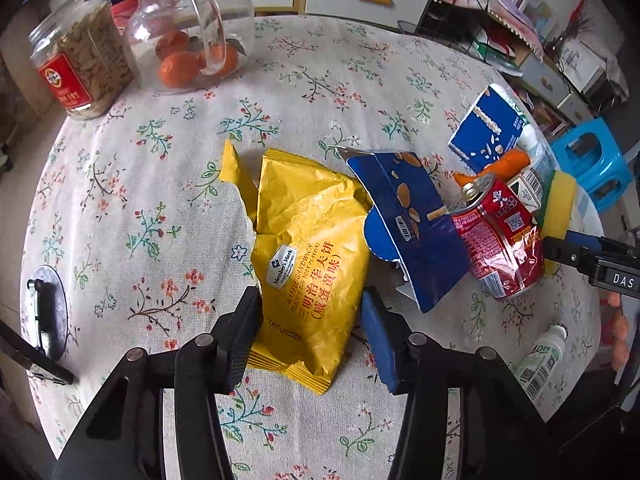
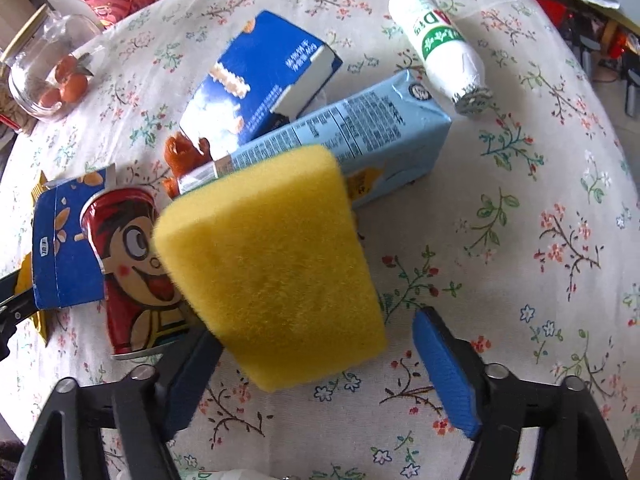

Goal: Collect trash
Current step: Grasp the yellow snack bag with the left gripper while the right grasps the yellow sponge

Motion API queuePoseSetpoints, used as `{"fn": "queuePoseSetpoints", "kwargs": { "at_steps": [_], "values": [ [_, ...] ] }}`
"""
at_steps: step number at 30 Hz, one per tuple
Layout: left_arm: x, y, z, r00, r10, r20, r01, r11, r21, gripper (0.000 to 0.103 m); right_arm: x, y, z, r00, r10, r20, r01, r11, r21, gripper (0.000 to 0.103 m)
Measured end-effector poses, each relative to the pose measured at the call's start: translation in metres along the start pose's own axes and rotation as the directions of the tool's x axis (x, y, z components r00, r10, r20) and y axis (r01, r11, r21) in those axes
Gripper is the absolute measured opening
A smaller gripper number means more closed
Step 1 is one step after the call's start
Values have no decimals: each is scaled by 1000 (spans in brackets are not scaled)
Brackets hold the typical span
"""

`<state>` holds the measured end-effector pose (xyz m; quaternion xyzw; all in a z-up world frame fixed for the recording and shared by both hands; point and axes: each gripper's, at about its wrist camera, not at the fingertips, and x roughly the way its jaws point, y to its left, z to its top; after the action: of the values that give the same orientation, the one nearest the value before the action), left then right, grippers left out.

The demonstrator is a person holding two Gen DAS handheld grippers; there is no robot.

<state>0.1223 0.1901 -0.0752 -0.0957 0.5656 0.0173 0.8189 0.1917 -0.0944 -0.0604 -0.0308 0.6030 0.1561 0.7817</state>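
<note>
**Trash spread over the flowered worktop, both grippers open**

The left gripper (image 1: 308, 320) is spread wide, its fingers on either side of the near end of a crumpled yellow wrapper (image 1: 308, 248) that lies flat on the worktop (image 1: 132, 200); whether the pads touch it cannot be told. To the right of the wrapper a torn blue snack box (image 1: 412, 224) leans against a dented red can (image 1: 500, 240) lying on its side.

The right gripper (image 2: 320, 360) is also open. A yellow sponge (image 2: 272, 264) sits tilted between its fingers, close against the left one and apart from the right one. Beyond the sponge lie a light blue drink carton (image 2: 360, 136), a dark blue carton (image 2: 256, 80) resting on it, and a white bottle (image 2: 440, 48) on its side. At the far edge stands a glass jar (image 1: 188, 32) holding oranges.
</note>
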Motion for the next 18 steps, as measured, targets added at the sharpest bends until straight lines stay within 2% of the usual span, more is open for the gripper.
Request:
{"fn": "queuePoseSetpoints", "kwargs": {
  "at_steps": [2,11,18],
  "values": [
    [-4,2,-1,1000,3,4,-3,1000,-4,53,-2,0,1,1000,17,3,-17,1000,-1,65],
    [-18,14,-7,1000,27,14,-26,999,-43,52,-15,5,1,999,43,34,-42,999,-18,62],
    [-39,22,-4,997,-13,78,19,996,-88,52,-26,3,2,997,54,58,-53,998,-20,62]
  ]
}}
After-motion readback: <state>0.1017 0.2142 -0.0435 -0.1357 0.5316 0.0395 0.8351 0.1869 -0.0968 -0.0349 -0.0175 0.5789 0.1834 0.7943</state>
